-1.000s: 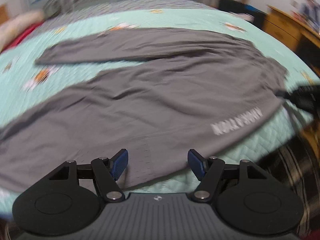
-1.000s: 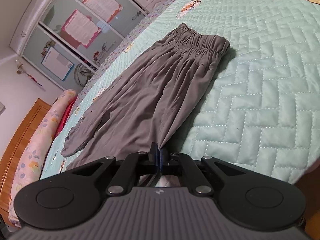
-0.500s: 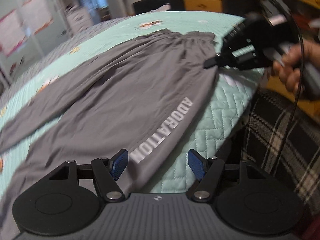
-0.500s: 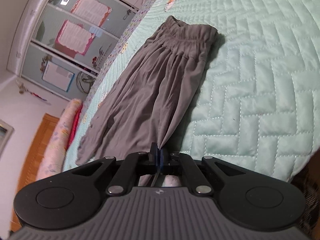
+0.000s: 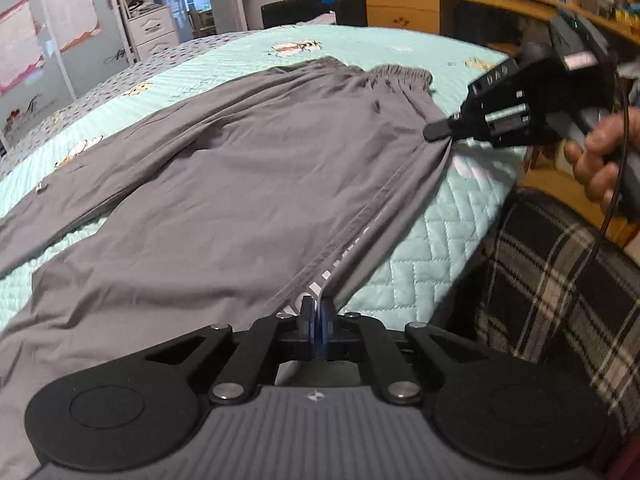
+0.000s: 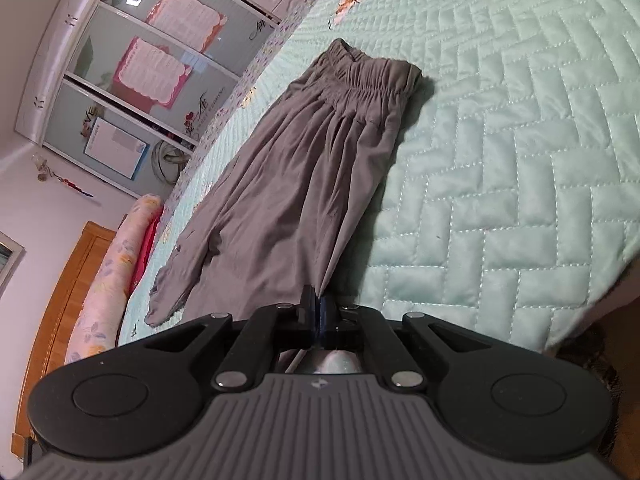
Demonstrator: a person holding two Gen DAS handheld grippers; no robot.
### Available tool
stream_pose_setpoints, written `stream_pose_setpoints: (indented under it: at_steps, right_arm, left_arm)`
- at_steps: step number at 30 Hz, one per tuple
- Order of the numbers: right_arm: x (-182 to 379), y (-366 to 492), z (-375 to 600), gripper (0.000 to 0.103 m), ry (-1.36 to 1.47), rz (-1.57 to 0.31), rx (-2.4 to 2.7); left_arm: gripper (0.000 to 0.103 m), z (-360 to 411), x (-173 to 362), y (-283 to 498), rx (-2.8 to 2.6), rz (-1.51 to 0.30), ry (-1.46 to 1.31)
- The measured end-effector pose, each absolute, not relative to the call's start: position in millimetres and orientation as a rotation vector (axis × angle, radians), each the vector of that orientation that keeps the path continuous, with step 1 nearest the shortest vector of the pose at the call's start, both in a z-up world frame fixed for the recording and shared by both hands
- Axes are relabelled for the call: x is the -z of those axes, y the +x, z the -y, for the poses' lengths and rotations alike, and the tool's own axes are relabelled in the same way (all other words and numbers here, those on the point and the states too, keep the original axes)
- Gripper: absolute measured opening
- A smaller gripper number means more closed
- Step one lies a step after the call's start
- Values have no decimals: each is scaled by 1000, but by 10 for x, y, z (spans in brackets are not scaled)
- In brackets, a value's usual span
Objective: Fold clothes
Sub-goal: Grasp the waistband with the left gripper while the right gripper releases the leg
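Grey trousers (image 5: 248,168) lie spread across the mint quilted bed (image 5: 424,240), legs running left, elastic waistband (image 5: 400,74) at the far right. My left gripper (image 5: 317,312) is shut on the near side seam by the white lettering. My right gripper (image 5: 438,133) shows in the left wrist view, shut on the near edge close to the waistband. In the right wrist view, my right gripper (image 6: 315,312) pinches the trousers (image 6: 304,184) at the bed's near edge; the cloth is lifted taut between both grips.
A person in a plaid shirt (image 5: 552,280) stands at the bed's near right edge. A wooden desk (image 5: 440,4) stands behind the bed. Wardrobe doors (image 6: 152,72) and a floral pillow (image 6: 108,280) by the wooden headboard lie at the far end.
My left gripper has gone from open to shut on the trousers' near seam. The seam edge now rises taut toward the right gripper, which has kept its grip.
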State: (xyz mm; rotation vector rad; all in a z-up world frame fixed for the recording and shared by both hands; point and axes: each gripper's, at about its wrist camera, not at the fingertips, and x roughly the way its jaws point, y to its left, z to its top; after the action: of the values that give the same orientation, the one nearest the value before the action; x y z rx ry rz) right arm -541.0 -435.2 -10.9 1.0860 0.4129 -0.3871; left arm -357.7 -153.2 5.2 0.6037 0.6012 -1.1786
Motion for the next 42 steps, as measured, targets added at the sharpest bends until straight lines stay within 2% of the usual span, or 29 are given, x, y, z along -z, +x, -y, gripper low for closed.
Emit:
stream_pose_setpoints:
  at_steps: [1,4,5,8,11,12,16,17,20,21,23,36,38,39,40,42]
  right_arm:
    - [102,-5408,4347,1,1074,-417,388]
    - [80,-5399,4325,1,1030,-439,392]
    - [66,-5394,4320,1,1015,-447,394]
    - [4,-5388,4278,5,984,-463,415]
    - [-90,-5408,4203,19,936,-464,468]
    - [-130,-5416,4168,27,913,-464,495]
    - [-336,-5439,4015,48,782,-461,634]
    - [-398,-5437,3968,49,731,-457,673]
    - [-564,-5361,3816,50,566,-445,730]
    - [-598,-5307,3770,54,527,-450,720]
    - [-655,-5185,3682,59,466,-464,694]
    - [-681,-4219,2818,60,415,-606,386]
    - [-691,-4121,2689,60,396,-622,346]
    - [-698,-4077,2627,60,387,-630,326]
    - [-699,-4030,2571,60,378,-639,306]
    - [-684,-3926,2470,61,351,-661,268]
  left_arm:
    - [9,1507,-63,-3572,1182,-607,590]
    - [30,1350,-109,-3508,1171,-642,517]
    - [32,1259,-134,-3478,1163,-658,477]
    - [33,951,-222,-3285,1117,-705,324]
    - [34,525,-363,-3017,973,-685,168]
    - [34,359,-414,-2921,906,-665,120]
    - [43,-483,-642,-2458,594,-578,-64]
    - [49,-718,-679,-2341,512,-558,-106]
    - [55,-1323,-703,-2040,320,-541,-173]
    - [56,-1461,-673,-1949,295,-558,-182]
    - [56,-1668,-603,-1786,274,-594,-191]
    - [60,-1764,-242,-1096,463,-713,-179]
    - [52,-1723,-204,-1022,528,-722,-151]
    - [41,-1690,-200,-1015,564,-729,-134]
    - [24,-1657,-197,-1011,583,-739,-114]
    - [22,-1624,-222,-1044,578,-749,-71]
